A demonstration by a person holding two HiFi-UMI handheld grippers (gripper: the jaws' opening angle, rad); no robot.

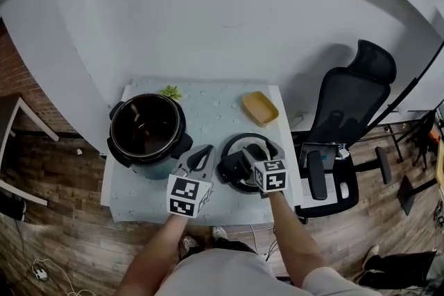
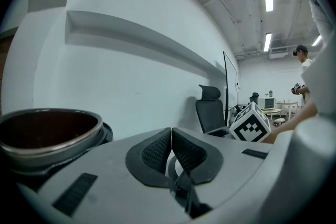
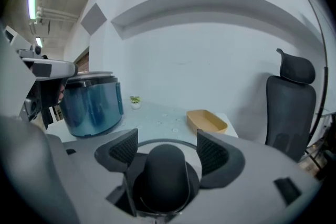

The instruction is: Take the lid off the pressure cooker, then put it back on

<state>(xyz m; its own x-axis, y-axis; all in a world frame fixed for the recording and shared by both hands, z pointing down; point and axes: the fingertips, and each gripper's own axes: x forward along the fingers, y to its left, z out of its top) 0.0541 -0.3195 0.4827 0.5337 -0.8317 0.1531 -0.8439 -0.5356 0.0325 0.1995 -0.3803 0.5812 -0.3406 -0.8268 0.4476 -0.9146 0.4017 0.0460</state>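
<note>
The pressure cooker (image 1: pixel 147 128) stands uncovered at the table's left, its dark pot showing; it also appears as a blue body (image 3: pixel 92 105) and a metal rim (image 2: pixel 47 134). Its lid (image 1: pixel 239 141) lies flat on the table to the right. My right gripper (image 1: pixel 239 163) sits over the lid, open, its pads (image 3: pixel 123 150) on either side of the black knob (image 3: pixel 165 170) with gaps on both sides. My left gripper (image 1: pixel 207 151) hovers between cooker and lid, shut (image 2: pixel 171 131) with nothing in it.
A yellow tray (image 1: pixel 260 107) lies at the table's back right and a small green plant (image 1: pixel 170 91) at the back. A black office chair (image 1: pixel 347 128) stands right of the light table (image 1: pixel 215 114). The white wall runs close behind.
</note>
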